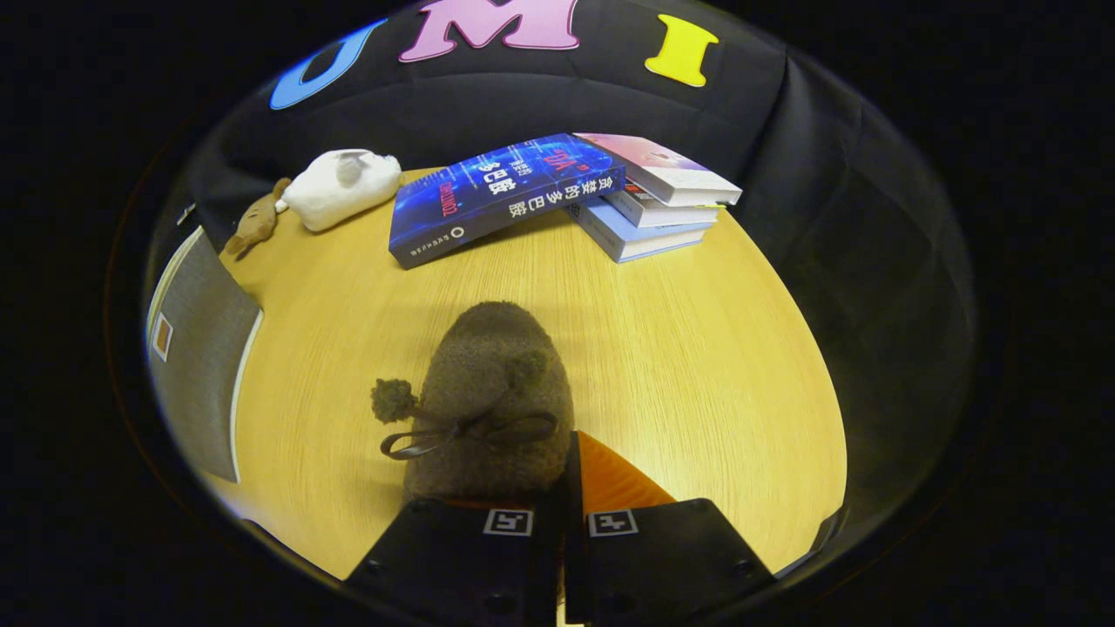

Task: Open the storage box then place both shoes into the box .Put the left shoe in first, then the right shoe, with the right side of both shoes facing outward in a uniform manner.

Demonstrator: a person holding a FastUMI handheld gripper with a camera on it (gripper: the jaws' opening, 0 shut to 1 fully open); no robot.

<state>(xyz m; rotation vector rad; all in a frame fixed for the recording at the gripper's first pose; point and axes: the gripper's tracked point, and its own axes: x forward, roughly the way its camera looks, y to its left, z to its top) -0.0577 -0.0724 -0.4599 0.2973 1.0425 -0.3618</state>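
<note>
Tool [562, 496] closed on slipper [488, 392]

Gripper [557, 509]: fingers closed on fuzzy brown shoe [489, 401] | Table [697, 348]: books [557, 196] at far edge | Plush toys [335, 187] at far-left corner

The tongs [562, 514] hide the fuzzy shoe's [492, 392] heel; their grip cannot be told.
</note>
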